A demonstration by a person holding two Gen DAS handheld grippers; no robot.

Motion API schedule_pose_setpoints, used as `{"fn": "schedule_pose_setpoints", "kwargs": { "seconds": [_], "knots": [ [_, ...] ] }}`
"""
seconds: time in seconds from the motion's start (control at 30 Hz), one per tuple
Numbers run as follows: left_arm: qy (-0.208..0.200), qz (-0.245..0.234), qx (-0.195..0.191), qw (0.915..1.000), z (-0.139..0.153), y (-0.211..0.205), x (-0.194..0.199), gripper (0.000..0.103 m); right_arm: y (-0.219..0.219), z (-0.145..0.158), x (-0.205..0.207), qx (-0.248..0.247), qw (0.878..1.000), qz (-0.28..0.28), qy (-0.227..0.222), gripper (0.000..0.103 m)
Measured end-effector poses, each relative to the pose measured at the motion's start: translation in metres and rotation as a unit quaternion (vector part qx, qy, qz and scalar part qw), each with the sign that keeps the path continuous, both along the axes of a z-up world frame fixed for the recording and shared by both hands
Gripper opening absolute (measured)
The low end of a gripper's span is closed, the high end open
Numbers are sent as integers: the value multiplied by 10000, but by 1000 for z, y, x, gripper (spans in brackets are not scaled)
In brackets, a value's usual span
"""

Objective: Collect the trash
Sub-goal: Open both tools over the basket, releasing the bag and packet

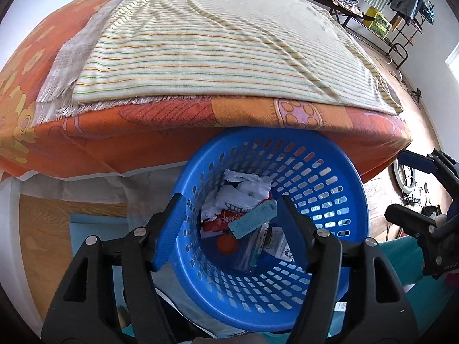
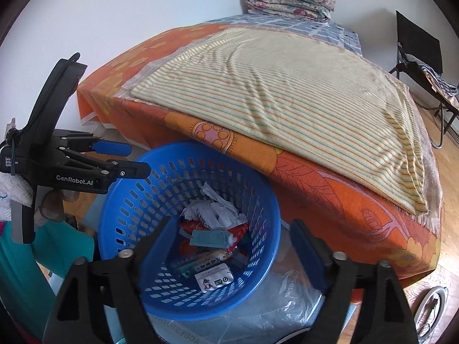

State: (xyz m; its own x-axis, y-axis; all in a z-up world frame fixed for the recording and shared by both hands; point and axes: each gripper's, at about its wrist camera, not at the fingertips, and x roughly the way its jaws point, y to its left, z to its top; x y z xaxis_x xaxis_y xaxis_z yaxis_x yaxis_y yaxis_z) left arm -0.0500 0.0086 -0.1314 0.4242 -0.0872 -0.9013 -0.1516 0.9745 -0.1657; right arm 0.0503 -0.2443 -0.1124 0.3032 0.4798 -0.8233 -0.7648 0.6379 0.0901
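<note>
I hold both the left gripper (image 1: 229,223) and right gripper (image 2: 233,246) spread, empty, above the blue basket (image 1: 355,197); nudging its rim could tip the wrappers (image 1: 243,192) out.

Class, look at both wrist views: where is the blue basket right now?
The blue basket stands on the floor against the orange bedspread, low and central in both views, holding trash.

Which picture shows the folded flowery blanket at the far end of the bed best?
The right wrist view: the folded flowery blanket lies whole and unblocked at the bed's far end. The left wrist view cuts that end off, so it doesn't appear.
</note>
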Motion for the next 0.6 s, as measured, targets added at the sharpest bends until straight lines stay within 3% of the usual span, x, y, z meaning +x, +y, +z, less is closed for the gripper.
{"fn": "schedule_pose_setpoints", "kwargs": {
  "seconds": [0.43,0.6],
  "knots": [
    [-427,67,85,9990,28,1,8,69,-7,13,18,204,9988,-442,96,98],
    [-616,127,83,9980,39,2,12,77,-8,20,24,297,9982,-516,44,101]
  ]
}}
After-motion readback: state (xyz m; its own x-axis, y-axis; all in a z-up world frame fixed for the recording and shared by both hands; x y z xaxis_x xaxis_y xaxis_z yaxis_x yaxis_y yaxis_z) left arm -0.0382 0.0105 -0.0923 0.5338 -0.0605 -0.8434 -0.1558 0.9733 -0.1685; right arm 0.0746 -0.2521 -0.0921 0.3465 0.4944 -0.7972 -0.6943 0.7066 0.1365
